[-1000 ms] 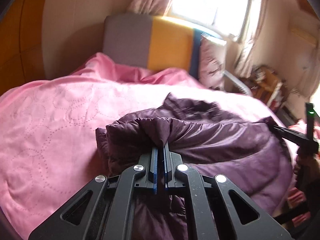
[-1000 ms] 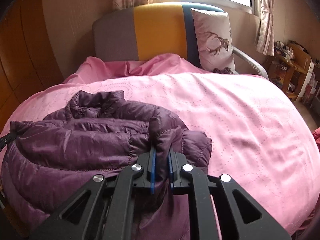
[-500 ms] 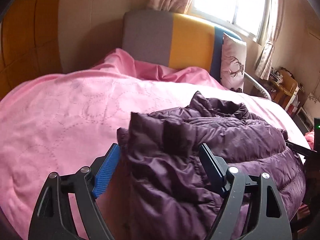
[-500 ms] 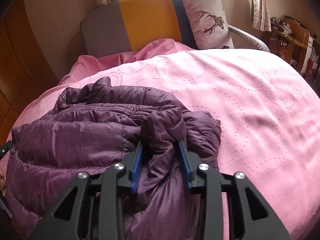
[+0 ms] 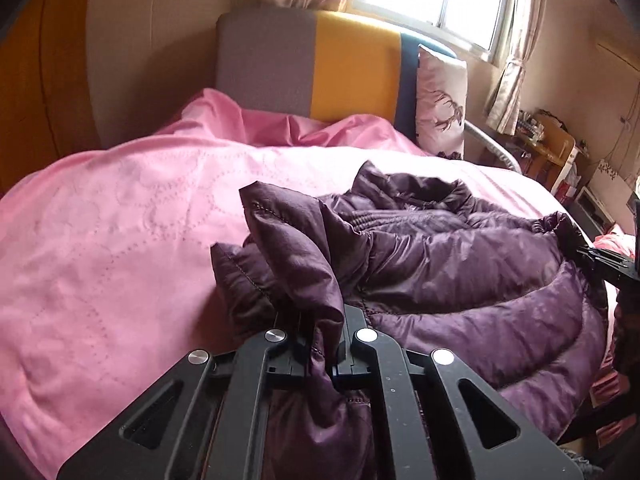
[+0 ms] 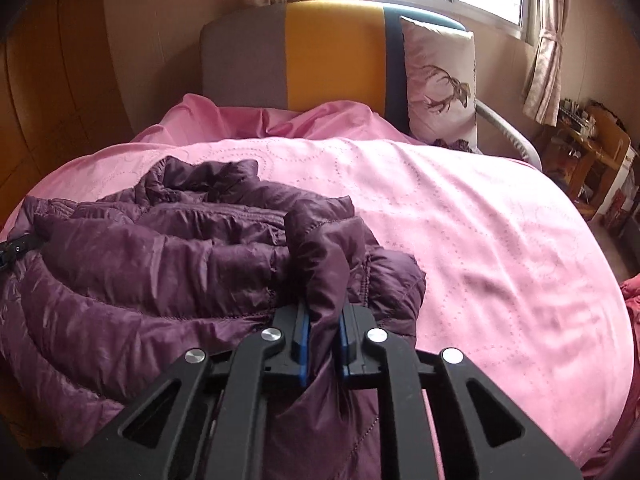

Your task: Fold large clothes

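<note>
Purple jacket (image 5: 460, 264) pinched by left claw (image 5: 325, 344) and right claw (image 6: 322, 340).

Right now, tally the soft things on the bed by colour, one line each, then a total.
Purple: 1, the puffer jacket, pinched by the left claw and the right claw.
Pink: 1, the bedspread.
White with a deer print: 1, the pillow.
Total: 3.

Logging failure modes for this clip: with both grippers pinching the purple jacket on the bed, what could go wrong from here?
The left gripper and right gripper each pinch only a small bunched fold of the slippery puffer jacket, so either could slip out on a lift. The jacket is already crumpled, so a fold may come out uneven.
</note>
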A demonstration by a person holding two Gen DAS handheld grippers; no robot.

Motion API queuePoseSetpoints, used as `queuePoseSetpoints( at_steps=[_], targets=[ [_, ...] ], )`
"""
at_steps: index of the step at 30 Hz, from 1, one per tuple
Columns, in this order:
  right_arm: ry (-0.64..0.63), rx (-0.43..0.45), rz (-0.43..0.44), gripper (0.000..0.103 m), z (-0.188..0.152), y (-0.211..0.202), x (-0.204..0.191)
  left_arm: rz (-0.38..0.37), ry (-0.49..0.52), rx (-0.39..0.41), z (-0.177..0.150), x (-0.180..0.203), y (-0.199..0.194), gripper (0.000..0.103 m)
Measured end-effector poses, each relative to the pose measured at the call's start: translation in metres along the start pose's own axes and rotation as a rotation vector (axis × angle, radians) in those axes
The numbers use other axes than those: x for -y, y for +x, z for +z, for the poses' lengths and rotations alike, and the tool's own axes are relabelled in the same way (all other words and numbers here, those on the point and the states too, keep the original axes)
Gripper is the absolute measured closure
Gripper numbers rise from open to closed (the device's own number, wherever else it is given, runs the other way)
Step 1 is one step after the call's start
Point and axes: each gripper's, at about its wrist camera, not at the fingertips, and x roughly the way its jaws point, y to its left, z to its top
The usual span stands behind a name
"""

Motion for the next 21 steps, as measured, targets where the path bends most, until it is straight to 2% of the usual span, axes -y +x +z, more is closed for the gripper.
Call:
queuePoseSetpoints(
  at_steps=[4, 8, 13, 17, 19, 21],
  targets=[
    [0.043, 0.068, 0.046, 0.094, 0.029, -0.026, 0.007, -0.035, -0.037, 0.04, 0.022, -0.008, -0.014, 0.099],
    [0.086, 0.088, 0.051, 0.094, 0.054, -0.02, 0.015, -0.021, -0.042, 0.048, 0.05, -0.009, 0.001, 0.099],
    [0.161, 0.024, 0.009, 0.094, 0.07, 0.028, 0.027, 0.019, -0.04, -0.008, 0.076, -0.008, 0.046, 0.099],
    [0.183, -0.055, -0.049, 0.093, 0.072, 0.077, 0.035, 0.066, -0.041, -0.094, 0.081, -0.011, 0.089, 0.099],
    [0.182, -0.091, -0.077, 0.089, 0.068, 0.1, 0.036, 0.099, -0.031, -0.131, 0.077, -0.012, 0.108, 0.099],
    [0.192, -0.131, -0.102, 0.08, 0.063, 0.121, 0.039, 0.107, -0.051, -0.17, 0.072, -0.017, 0.126, 0.099]
  ],
)
